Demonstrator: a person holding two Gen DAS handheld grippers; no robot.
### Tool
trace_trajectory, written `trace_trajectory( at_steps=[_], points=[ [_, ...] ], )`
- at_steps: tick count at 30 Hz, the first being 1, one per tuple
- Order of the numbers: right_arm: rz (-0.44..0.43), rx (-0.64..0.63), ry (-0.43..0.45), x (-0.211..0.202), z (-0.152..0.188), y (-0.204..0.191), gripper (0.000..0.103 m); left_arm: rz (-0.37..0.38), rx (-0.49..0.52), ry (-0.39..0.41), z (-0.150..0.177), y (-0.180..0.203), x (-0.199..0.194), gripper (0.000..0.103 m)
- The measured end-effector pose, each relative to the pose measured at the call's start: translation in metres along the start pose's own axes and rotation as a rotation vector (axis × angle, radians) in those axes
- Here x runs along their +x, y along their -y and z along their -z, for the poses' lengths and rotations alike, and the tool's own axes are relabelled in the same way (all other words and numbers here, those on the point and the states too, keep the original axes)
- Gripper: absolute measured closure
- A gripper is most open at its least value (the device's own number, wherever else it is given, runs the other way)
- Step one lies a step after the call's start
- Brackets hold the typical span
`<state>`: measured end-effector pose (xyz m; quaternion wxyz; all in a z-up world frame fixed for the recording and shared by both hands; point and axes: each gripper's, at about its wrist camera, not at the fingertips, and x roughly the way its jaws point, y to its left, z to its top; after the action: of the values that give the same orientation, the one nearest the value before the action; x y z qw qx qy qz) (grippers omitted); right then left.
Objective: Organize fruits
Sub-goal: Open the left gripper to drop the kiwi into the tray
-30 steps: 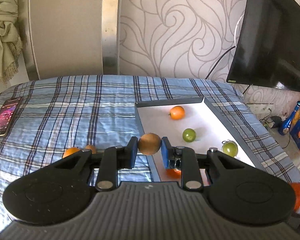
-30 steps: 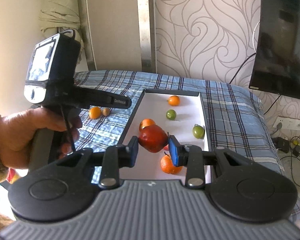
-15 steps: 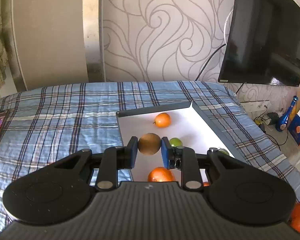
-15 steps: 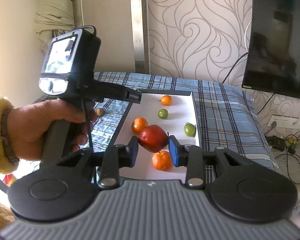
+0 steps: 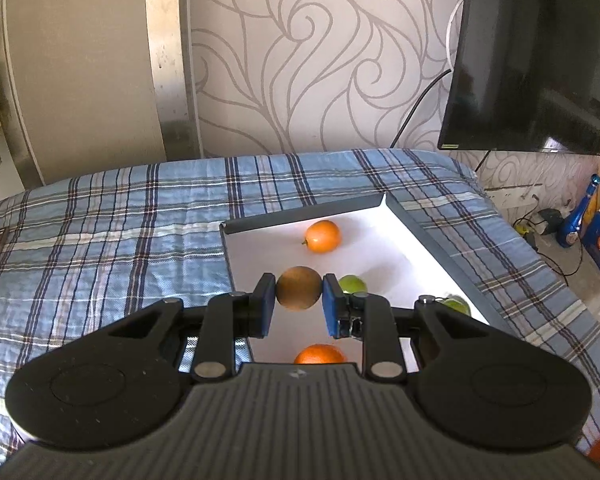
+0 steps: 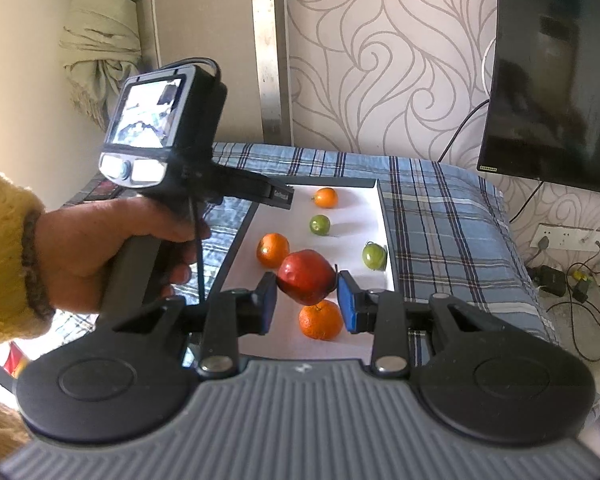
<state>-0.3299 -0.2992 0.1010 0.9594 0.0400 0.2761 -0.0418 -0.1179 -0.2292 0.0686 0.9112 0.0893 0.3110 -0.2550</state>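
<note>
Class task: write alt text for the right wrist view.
The right claw grips a red apple above a white tray holding three oranges and two green fruits. At left, a hand holds the other gripper over the plaid cloth.

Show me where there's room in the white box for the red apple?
The white box is bare at the far right corner, past the green fruit. The near middle is crowded: oranges sit under the red apple.

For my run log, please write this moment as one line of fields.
left claw: shut on brown fruit | right claw: shut on red apple | both over white tray | tray: three oranges, two green fruits
</note>
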Motion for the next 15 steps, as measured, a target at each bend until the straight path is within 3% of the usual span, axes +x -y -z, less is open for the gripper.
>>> trace_trajectory(
  at_steps=[2, 6, 15],
  points=[
    [0.004, -0.001, -0.003, 0.0, 0.001, 0.0, 0.067, 0.005, 0.001, -0.007, 0.0, 0.0, 0.003, 0.072],
    [0.015, 0.005, -0.012, 0.001, 0.002, 0.001, 0.067, 0.002, 0.007, -0.009, 0.001, 0.003, 0.007, 0.053],
    [0.032, 0.032, -0.04, 0.018, 0.002, 0.012, 0.067, 0.011, -0.016, 0.0, 0.011, -0.008, -0.009, 0.052]
  ],
)
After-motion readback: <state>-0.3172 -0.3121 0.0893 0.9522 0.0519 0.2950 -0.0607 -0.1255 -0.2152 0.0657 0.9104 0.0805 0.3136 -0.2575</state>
